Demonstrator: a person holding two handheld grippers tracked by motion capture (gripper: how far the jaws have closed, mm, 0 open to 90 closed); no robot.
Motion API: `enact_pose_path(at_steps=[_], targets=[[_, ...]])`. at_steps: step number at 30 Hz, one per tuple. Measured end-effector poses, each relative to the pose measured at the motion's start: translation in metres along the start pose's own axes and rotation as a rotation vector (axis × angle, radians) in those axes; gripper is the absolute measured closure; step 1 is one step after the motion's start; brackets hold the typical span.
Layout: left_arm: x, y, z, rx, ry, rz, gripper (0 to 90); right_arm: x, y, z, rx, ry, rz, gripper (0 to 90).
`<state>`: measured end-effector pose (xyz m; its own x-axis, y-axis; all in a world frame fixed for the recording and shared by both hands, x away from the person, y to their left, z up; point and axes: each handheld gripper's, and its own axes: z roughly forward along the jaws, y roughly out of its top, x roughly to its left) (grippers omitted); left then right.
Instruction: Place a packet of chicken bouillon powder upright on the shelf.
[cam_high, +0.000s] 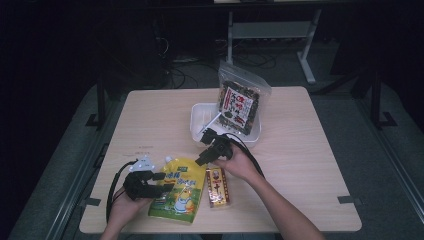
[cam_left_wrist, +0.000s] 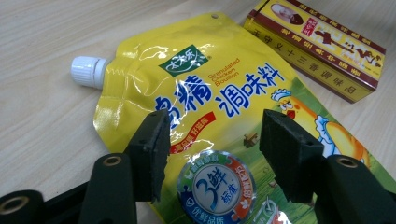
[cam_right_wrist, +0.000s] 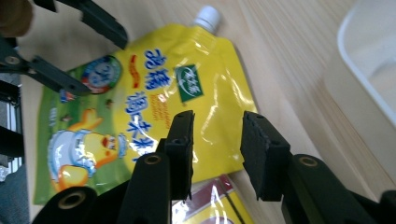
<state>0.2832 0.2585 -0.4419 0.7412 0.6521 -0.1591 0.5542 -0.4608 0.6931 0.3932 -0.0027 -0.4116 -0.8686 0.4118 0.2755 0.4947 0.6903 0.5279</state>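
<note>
Black fingers (cam_left_wrist: 149, 154) of the left gripper (cam_left_wrist: 215, 140) are seen closest, and they are held apart at a middle width over the yellow pouch (cam_left_wrist: 205, 93), which lies flat on the table (cam_left_wrist: 42, 93). Nothing is pressed between them; the round seal printed on the pouch is seen in the gap between the two pads. The white cap (cam_left_wrist: 86, 71) of the pouch is placed beyond the left finger, at the far left.

A red and gold box (cam_left_wrist: 322, 46) is laid just beside the pouch, beyond the right finger.

The fingers (cam_right_wrist: 180, 149) of the right gripper (cam_right_wrist: 217, 140) are also held apart, at a rather narrow width, and nothing is gripped by them. They are pointed at the edge of the pouch, with a corner of the box below them. A white tray (cam_high: 200, 117) is found to their right, and a clear bag of dark snacks (cam_high: 240, 102) is leaned in it.
</note>
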Motion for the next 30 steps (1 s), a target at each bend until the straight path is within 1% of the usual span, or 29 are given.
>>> enact_pose_path(at_steps=[2,3,5,8,11,14,15,21,23,30], targets=[[0.001,-0.001,0.001,0.006,0.001,-0.004,45.6,-0.006,-0.001,0.003,0.018,-0.006,0.027,63.1],[0.001,-0.001,0.001,0.012,0.002,-0.003,48.8,-0.01,-0.002,0.006,0.03,-0.015,0.044,63.3],[0.002,-0.002,0.002,0.026,0.002,-0.001,49.5,-0.011,-0.002,0.007,0.035,-0.016,0.05,63.4],[0.001,-0.002,0.004,0.044,0.003,0.001,52.5,-0.017,-0.003,0.013,0.063,-0.019,0.087,63.3],[0.0,-0.002,0.006,0.054,0.004,0.001,54.4,-0.021,-0.004,0.018,0.09,-0.01,0.126,62.4],[0.001,-0.002,0.006,0.061,0.004,0.002,56.0,-0.023,-0.005,0.021,0.105,-0.007,0.143,61.2],[0.001,-0.002,0.006,0.064,0.004,0.003,56.4,-0.026,-0.006,0.022,0.115,-0.001,0.16,61.0],[0.001,-0.003,0.007,0.07,0.007,-0.007,57.9,-0.028,-0.007,0.023,0.126,0.01,0.182,60.8],[0.001,-0.003,0.008,0.07,0.007,-0.01,57.9,-0.029,-0.007,0.024,0.131,0.012,0.198,60.8],[0.001,-0.003,0.008,0.073,0.005,-0.013,58.1,-0.032,-0.008,0.026,0.144,0.039,0.232,60.7]])
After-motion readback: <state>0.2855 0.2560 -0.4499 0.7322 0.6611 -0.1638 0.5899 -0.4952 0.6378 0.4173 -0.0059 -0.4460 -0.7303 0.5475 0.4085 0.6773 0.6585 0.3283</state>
